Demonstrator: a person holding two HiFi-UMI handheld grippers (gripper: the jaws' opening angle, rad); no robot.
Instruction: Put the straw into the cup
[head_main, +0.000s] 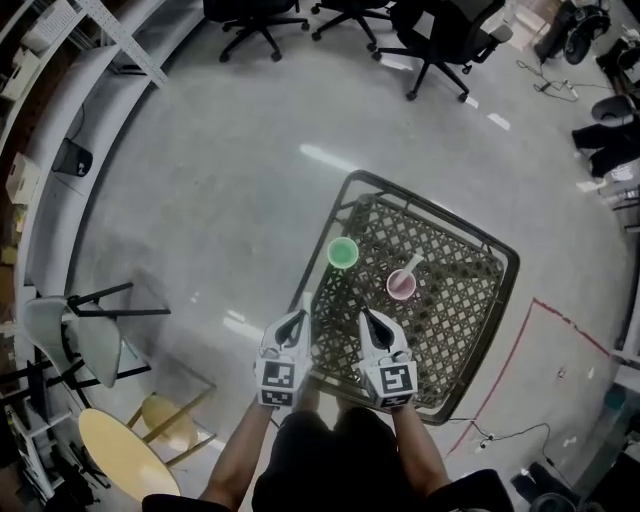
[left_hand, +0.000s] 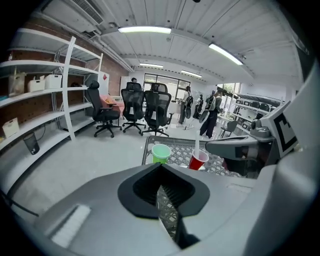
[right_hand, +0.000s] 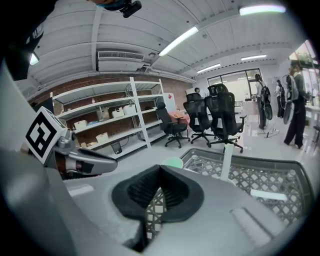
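Black metal lattice tabletop (head_main: 455, 310) below, with two cups on it. Taking the red plastic cup (head_main: 401, 285) as reference: upright, roughly mid-table. Thin white straw (head_main: 410, 267) already inside it, lower end down in the cup, top poking out past the lip. Reads as the end state of the task rather than the start, but that's judgement only.

Green plastic cup (head_main: 342, 252) near the red cup, on its left and slightly farther out, toward the table's left edge. Upright, not touching, nothing seen inside.

Left gripper (head_main: 298, 318): jaws closed together, nothing pinched, only lattice visible in the slit under the pads in the left gripper view. Sitting on the person's side of the red cup and to its left, over the near table edge.

Right gripper (head_main: 368, 316): same story, jaws together and empty. On the person's side of the red cup, short of it, no contact.

Both pointed forward and somewhat down toward the cups, side by side, apart from each other.

Likely reasons: closed and empty fits having nothing left to carry. Held short of the red cup, so no jaw near the loose straw. Light cup on open lattice with a tall straw in it looks easy to tip if knocked, so worth the clearance.
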